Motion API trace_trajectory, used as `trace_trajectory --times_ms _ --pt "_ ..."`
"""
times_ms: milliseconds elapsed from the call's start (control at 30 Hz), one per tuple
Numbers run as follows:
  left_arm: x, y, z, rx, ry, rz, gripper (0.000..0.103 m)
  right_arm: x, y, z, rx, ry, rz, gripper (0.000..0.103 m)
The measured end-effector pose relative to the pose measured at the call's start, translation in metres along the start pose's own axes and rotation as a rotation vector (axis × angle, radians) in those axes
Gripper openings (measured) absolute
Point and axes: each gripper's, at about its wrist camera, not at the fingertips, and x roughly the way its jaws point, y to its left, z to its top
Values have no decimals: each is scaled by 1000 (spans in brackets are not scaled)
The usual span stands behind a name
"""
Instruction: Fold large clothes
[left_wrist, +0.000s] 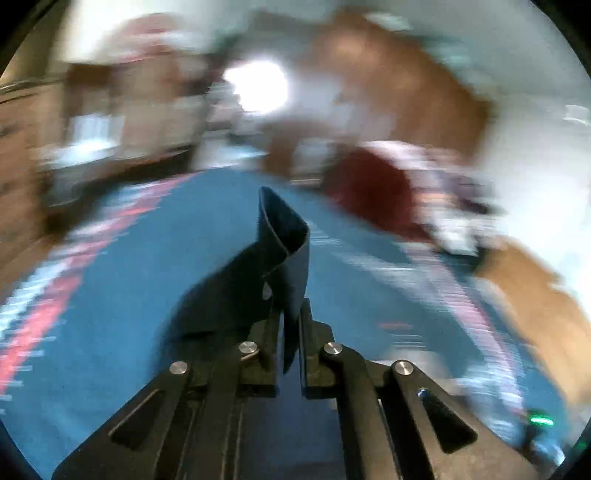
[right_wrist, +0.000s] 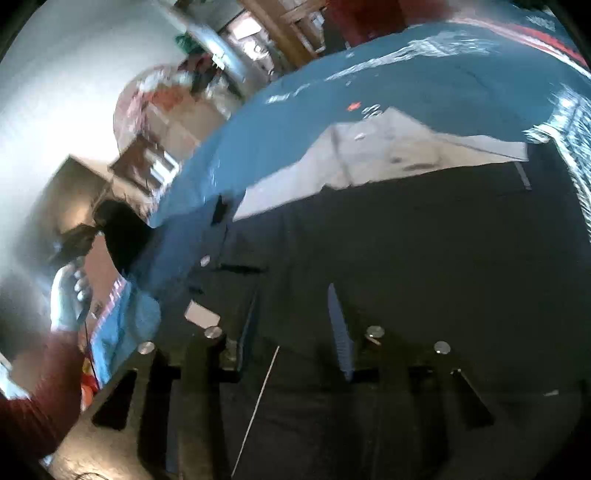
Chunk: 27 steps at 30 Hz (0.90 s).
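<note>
A dark garment lies on a blue cloth-covered surface. In the left wrist view my left gripper (left_wrist: 290, 314) is shut on a folded edge of the dark garment (left_wrist: 273, 251), which stands up between the fingers above the blue cloth (left_wrist: 140, 314). In the right wrist view my right gripper (right_wrist: 295, 306) is open, its fingers (right_wrist: 340, 332) spread just over the broad dark garment (right_wrist: 424, 240). A pale inner part of the garment (right_wrist: 388, 147) shows beyond it. The other hand (right_wrist: 70, 291), in a pale glove and red sleeve, shows at far left.
The blue cloth (right_wrist: 369, 66) has red and white stripes near its edges (left_wrist: 48, 306). Blurred wooden furniture (left_wrist: 388, 74) and a dark red object (left_wrist: 373, 188) stand beyond the surface. Shelves and clutter (right_wrist: 258, 44) lie past the far edge.
</note>
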Motion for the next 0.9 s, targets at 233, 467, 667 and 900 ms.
trace_trajectory --times_ms 233,467,667,900 --pt "95 -237 -102 83 210 -516 49 -65 -52 -4 123 -87 -12 39" --pt "101 -214 -194 110 449 -429 50 -93 -121 -17 262 -82 -29 65" --pt "53 -66 -205 -66 364 -50 55 -37 -131 11 232 25 -17 64" --pt "27 25 -229 -242 319 122 56 6 -132 28 148 70 -210 63"
